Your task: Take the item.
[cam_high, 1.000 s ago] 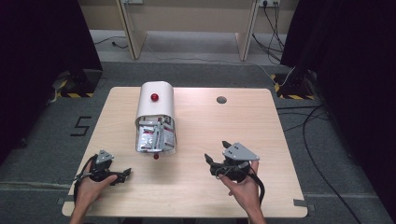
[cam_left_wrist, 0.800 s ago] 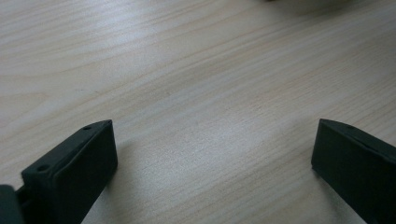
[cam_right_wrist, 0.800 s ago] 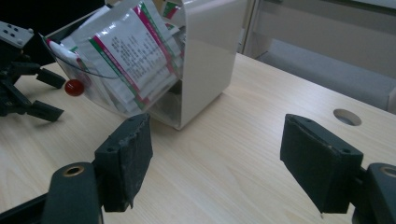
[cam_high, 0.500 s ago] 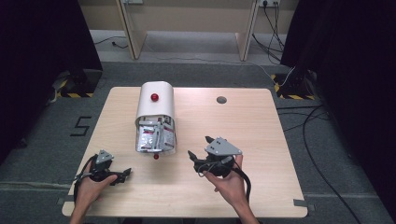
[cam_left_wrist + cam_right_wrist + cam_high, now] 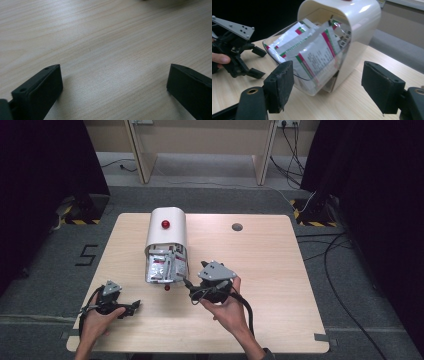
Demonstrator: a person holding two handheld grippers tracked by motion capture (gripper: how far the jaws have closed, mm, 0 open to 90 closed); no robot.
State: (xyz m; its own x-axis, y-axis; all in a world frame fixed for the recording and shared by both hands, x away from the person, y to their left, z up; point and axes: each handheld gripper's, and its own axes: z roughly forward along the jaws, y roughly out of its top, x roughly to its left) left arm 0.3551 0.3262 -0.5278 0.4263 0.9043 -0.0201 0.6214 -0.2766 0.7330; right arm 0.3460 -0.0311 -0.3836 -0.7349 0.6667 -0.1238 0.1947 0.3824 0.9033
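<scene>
On the near half of the wooden table (image 5: 280,270): two open grippers and a white packet dispenser.

Near the left corner the left gripper (image 5: 131,306) rests on the wood, jaws spread with nothing between. Mid-left stands the white dispenser (image 5: 167,232), its clear tilted bin (image 5: 309,62) stuffed with sachets. Just right of it the right gripper (image 5: 191,289) points at the bin, jaws wide and empty.
</scene>
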